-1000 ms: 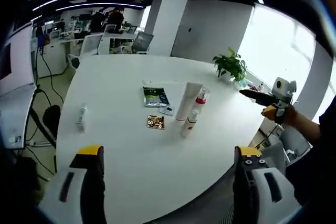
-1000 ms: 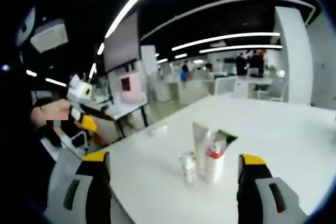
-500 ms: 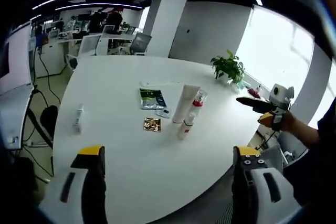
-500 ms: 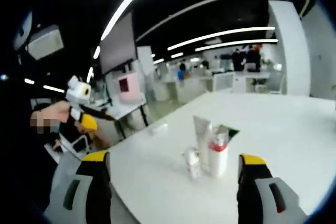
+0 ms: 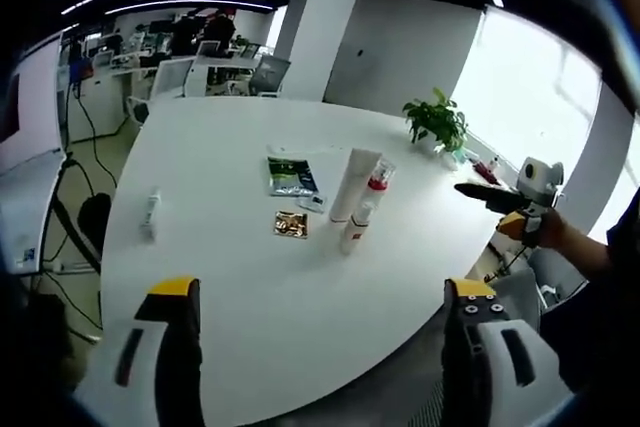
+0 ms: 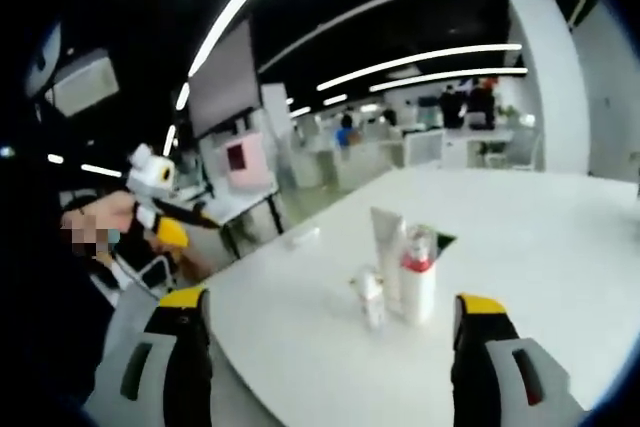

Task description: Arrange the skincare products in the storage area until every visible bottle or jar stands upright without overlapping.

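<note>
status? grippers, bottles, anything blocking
Both grippers open, empty, held off the table. White tube, red-capped bottle and small bottle upright, clustered mid-table. Green sachet and gold packet lie flat beside them; approach unobstructed.

white table [image 5: 250,287] (round-edged) bears bottles [image 5: 358,209], packets [image 5: 292,176].

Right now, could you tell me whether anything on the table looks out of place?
One small white bottle lies flat near the table edge, far from the upright tube and bottles. The other products stand upright.
</note>
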